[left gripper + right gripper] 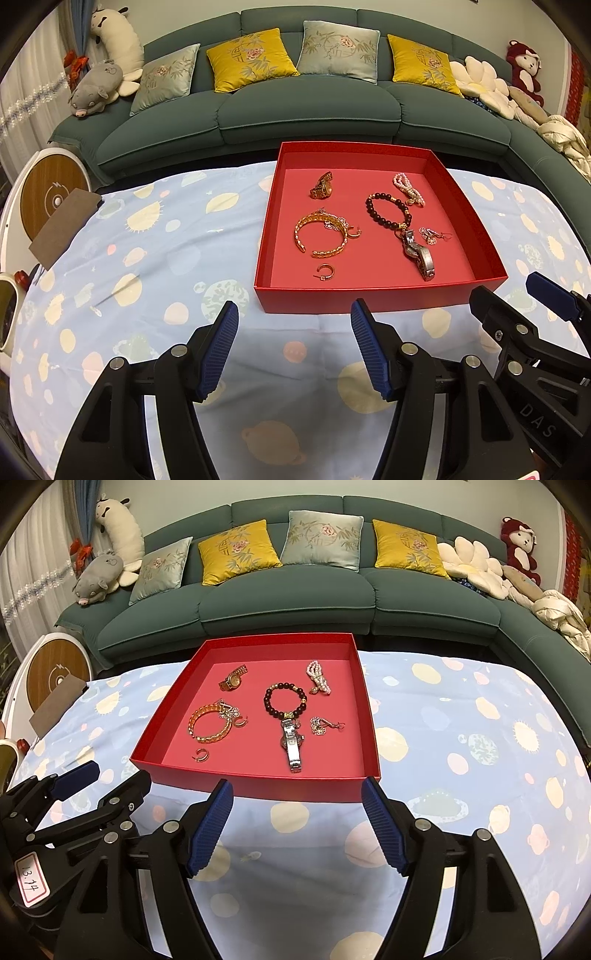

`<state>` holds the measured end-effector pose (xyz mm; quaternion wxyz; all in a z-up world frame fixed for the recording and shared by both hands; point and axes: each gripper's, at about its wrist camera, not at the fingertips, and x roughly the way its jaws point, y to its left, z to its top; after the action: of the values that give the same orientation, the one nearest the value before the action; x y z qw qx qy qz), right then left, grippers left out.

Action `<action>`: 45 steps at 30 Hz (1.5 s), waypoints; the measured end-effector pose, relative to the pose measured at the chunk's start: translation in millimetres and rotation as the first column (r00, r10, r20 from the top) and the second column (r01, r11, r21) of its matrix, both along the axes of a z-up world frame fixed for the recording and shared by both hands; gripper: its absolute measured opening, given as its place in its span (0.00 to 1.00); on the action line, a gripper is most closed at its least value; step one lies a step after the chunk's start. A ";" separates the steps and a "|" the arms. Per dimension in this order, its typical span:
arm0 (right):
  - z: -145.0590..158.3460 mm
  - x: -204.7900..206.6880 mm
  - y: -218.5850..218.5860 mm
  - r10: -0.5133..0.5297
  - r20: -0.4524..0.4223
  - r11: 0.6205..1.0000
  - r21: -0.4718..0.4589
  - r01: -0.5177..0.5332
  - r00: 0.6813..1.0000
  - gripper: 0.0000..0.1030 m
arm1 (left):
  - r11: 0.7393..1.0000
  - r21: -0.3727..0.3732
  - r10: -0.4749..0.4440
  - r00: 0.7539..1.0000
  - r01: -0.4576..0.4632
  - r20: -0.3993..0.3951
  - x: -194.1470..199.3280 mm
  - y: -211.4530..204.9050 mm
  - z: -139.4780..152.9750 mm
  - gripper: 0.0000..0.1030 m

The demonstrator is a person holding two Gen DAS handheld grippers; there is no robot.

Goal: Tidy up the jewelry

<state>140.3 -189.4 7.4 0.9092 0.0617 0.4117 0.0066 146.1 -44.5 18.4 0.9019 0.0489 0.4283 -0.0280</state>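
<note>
A shallow red box [380, 295] [258, 786] sits on the table and holds the jewelry. Inside lie a gold watch [322, 185] [232, 679], a gold bangle [320, 233] [208, 725], a small gold hoop earring [325, 272] [200, 755], a dark bead bracelet [388, 211] [284, 699], a silver watch [421, 256] [293, 744], a pink pearl bracelet [408, 188] [317, 677] and small flower earrings [432, 235] [325, 725]. My left gripper [295, 314] stands open before the box's near wall, with nothing between its fingers. My right gripper [297, 792] [517, 291] is open too, just short of the same wall.
The table carries a light blue cloth [147, 258] [461, 738] with planet prints. A thin needle-like piece [114, 291] lies on the cloth at left, near a brown card [64, 232]. A green sofa [295, 107] with cushions and plush toys runs behind.
</note>
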 end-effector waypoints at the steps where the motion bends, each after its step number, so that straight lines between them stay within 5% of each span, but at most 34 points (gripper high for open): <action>1: -0.1 0.0 0.1 0.000 0.000 1.000 0.000 0.000 1.000 0.67 | 1.000 0.000 -0.001 1.000 0.001 0.001 0.0 0.1 0.0 0.58; 45: 3.9 -1.7 1.6 -0.007 0.017 1.000 -0.008 0.007 1.000 0.72 | 1.000 -0.003 0.012 1.000 -0.012 -0.014 -0.8 0.2 -1.4 0.58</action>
<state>138.6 -187.9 11.2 0.9129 0.0592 0.4038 0.0023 145.3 -44.3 17.0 0.8992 0.0447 0.4346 -0.0235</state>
